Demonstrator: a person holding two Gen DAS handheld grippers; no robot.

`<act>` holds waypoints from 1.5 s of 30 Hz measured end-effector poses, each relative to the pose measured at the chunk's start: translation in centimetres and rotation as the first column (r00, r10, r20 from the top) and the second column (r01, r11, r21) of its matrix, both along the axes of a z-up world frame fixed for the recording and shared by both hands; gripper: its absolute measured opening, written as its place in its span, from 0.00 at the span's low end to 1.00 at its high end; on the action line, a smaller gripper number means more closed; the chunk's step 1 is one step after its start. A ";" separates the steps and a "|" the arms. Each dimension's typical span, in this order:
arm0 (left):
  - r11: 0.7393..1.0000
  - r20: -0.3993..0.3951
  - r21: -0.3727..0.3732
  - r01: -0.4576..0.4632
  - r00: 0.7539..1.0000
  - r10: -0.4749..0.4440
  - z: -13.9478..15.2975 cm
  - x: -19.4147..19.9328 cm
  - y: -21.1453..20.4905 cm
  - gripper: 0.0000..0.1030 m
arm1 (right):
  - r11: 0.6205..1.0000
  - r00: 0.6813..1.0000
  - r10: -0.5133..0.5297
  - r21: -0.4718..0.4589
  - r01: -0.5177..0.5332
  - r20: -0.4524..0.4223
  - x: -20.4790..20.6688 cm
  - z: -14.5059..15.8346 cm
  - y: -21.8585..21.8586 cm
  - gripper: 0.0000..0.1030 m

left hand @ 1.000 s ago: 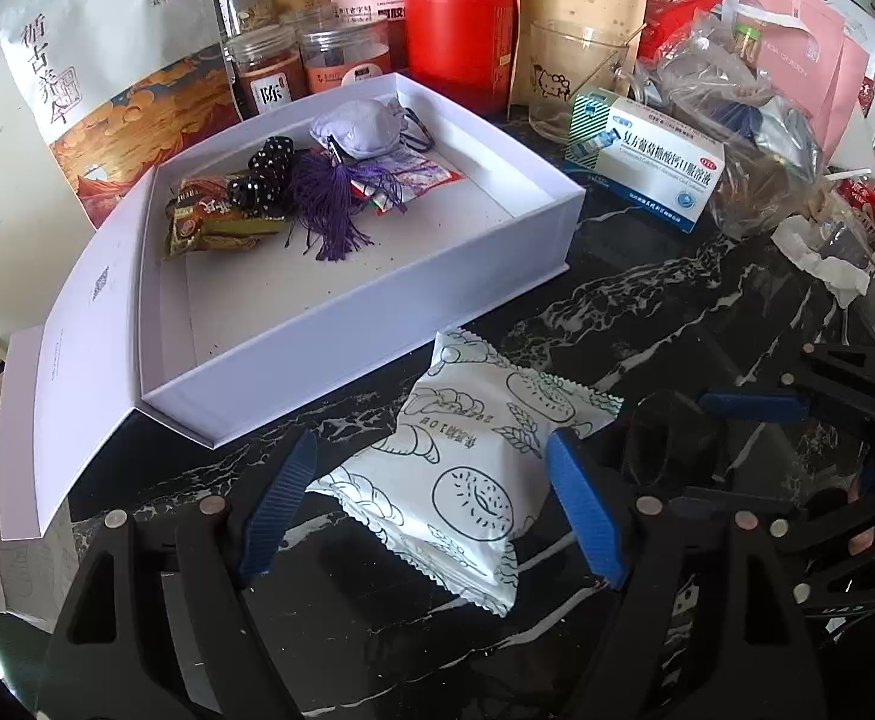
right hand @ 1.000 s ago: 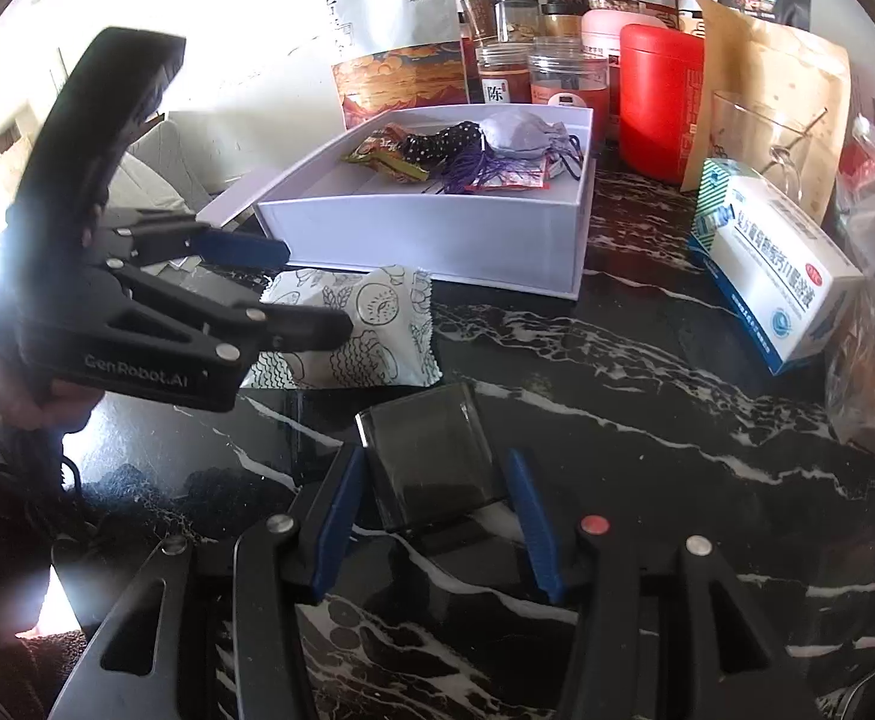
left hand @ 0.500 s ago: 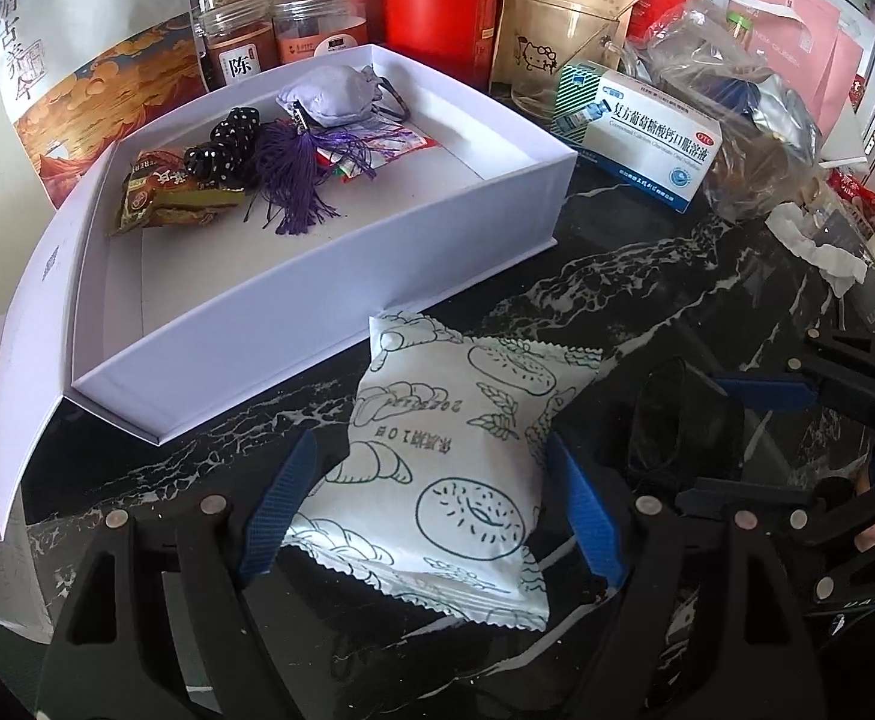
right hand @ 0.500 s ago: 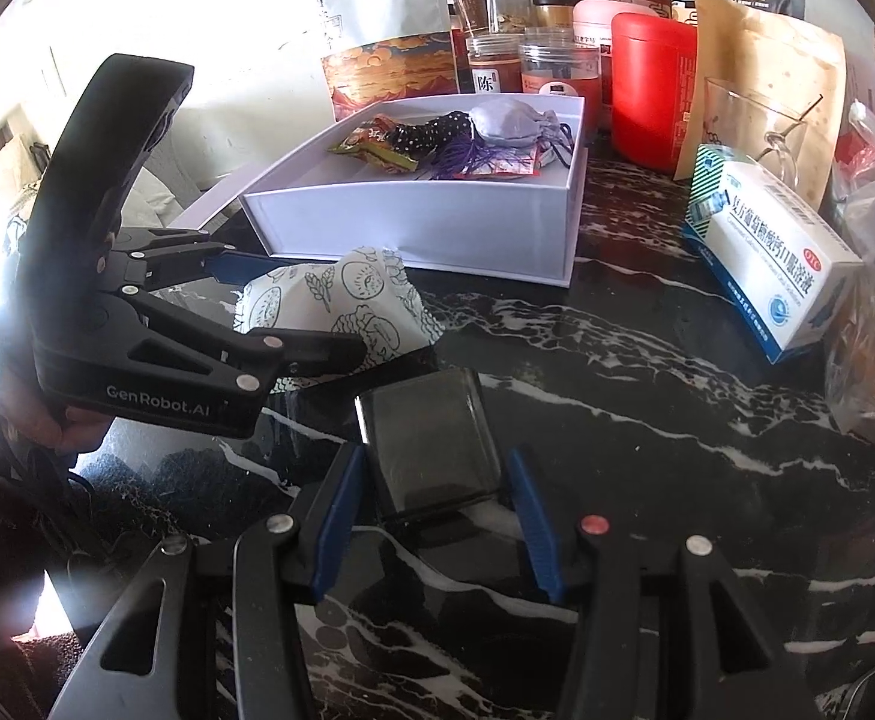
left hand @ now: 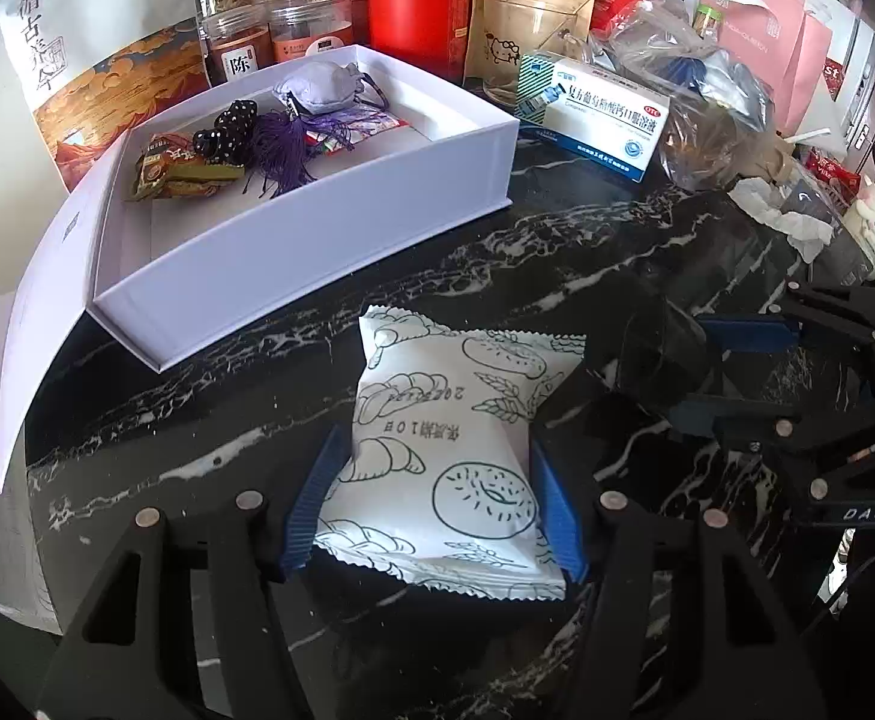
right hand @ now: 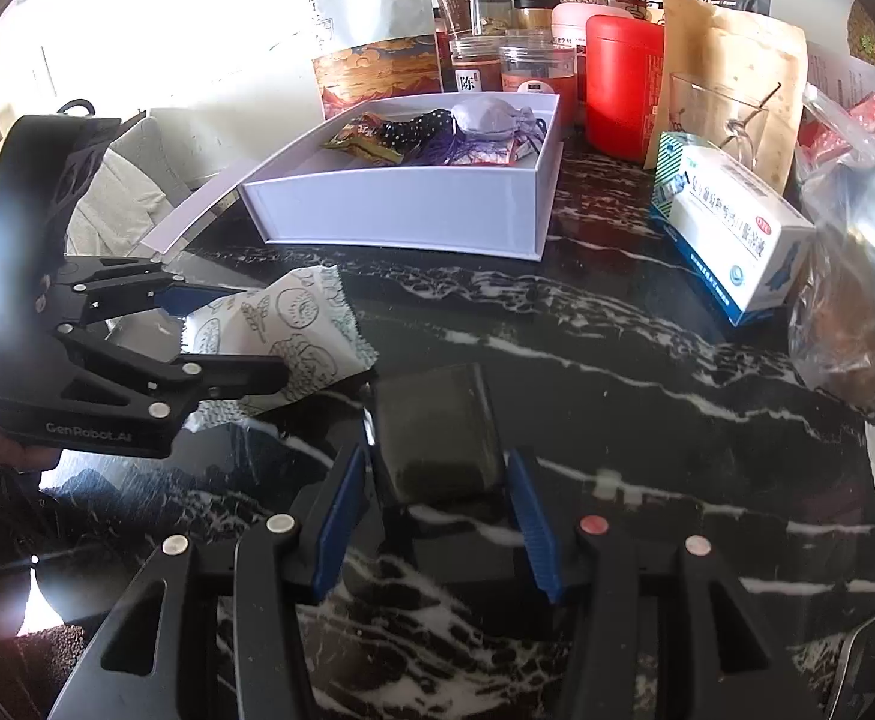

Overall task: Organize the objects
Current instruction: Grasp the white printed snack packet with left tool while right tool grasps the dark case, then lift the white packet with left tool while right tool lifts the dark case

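The tabletop (left hand: 557,252) is black stone with white veins and is crowded along its far edge. On it, toward the far left, stands a white box (left hand: 293,252), open on top; at its far end lie a grey pouch (left hand: 317,87), a purple tassel (left hand: 284,147), a black dotted item (left hand: 227,126) and a green-brown snack pack (left hand: 179,171), touching one another. Behind the box stand a large printed bag (left hand: 95,48), two clear jars (left hand: 257,42) and a red canister (left hand: 419,6). Right of the box lies a white and blue carton (left hand: 599,114), with a glass mug (left hand: 527,42) just behind it. Nearer to me, apart from the box's near wall, is a white snack packet (left hand: 455,450) printed with bread drawings. It sits between my left fingers (left hand: 434,510), which are closing on it; the blue pads meet both its edges and its sides look pinched inward. In the right wrist view the packet's far end appears raised off the stone, though I cannot confirm this. My right fingers (right hand: 434,516) are clenched on a small dark case (right hand: 437,432), a pad pressed on each side; whether it rests on the tabletop I cannot tell. It lies just right of the packet.
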State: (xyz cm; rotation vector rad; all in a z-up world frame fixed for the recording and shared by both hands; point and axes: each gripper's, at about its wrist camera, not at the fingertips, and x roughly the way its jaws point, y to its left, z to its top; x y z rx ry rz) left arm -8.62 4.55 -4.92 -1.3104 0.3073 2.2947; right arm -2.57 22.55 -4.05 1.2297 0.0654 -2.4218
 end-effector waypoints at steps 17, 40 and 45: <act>0.996 0.048 -0.078 -0.036 0.998 0.040 -1.4 3.3 -0.5 0.79 | 0.998 0.998 -0.065 0.017 0.065 -0.007 0.5 -0.4 0.1 0.66; 0.999 -0.010 -0.011 -0.051 0.999 0.051 -1.8 3.3 -1.1 0.82 | 0.990 0.998 -0.060 0.126 0.062 -0.022 -1.6 -1.6 -2.2 0.66; 0.999 -0.019 -0.007 -0.052 0.998 0.052 -1.7 3.6 -1.3 0.76 | 0.990 0.999 -0.027 0.141 0.032 -0.033 -1.5 -1.6 -2.7 0.46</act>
